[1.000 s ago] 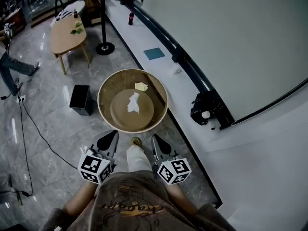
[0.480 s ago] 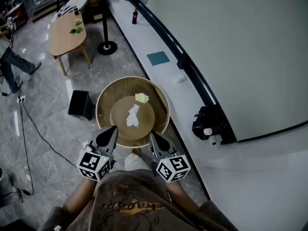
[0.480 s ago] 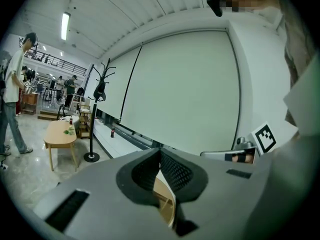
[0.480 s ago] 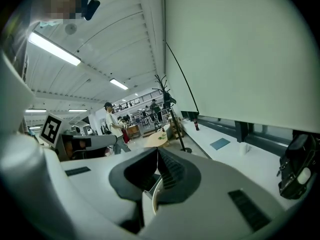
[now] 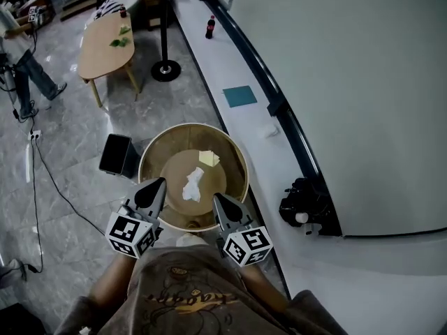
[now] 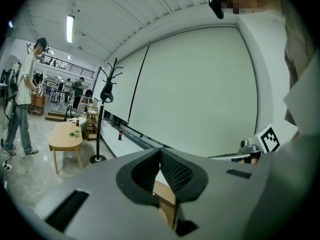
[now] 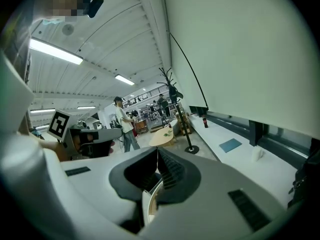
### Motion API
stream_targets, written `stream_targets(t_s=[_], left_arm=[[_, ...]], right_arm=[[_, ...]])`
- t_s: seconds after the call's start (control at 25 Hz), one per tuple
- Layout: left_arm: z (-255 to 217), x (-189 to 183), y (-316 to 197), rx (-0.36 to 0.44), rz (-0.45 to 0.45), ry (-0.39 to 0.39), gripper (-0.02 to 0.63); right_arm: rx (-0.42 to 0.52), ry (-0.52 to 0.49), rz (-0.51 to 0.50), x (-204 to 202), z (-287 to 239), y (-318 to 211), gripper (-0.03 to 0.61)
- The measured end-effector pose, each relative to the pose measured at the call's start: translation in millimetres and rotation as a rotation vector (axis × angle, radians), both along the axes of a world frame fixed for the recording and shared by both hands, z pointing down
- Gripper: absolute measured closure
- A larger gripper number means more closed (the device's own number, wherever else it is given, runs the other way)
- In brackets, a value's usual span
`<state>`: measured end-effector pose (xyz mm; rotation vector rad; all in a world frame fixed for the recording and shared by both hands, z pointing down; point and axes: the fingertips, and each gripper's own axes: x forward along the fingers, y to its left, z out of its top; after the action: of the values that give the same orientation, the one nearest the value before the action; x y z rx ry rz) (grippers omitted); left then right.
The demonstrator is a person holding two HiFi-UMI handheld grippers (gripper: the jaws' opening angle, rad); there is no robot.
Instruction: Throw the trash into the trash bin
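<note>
The round tan rimmed table (image 5: pixel 192 126) has drawn nearer; left gripper (image 5: pixel 158 184) and right gripper (image 5: pixel 218 199), jaws clenched, seemingly empty, could strike its rim.

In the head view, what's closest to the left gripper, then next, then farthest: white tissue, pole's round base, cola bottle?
1. White tissue, in the round bin beside the left gripper.
2. Pole's round base, on the floor ahead.
3. Cola bottle, on the white ledge, farthest.
</note>
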<state>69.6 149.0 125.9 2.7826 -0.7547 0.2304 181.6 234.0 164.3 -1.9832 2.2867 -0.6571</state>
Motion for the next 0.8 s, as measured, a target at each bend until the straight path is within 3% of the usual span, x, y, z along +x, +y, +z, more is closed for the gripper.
stream_targets(t_s=[0.28,0.56,0.8], left_arm=[[-3,9,-22,0.026,0.008,-0.016,0.595],[4,17,-34,0.007,0.077,-0.034,0.595],[6,22,-49,0.006,0.071,-0.026,0.595]], right_arm=[[-0.009,0.015,-0.017,-1,2,-27,0.560],[-0.008,-0.012,0.052,2,2,-45,0.560],[-0.015,-0.018,0.108,13,8,-52,0.560]])
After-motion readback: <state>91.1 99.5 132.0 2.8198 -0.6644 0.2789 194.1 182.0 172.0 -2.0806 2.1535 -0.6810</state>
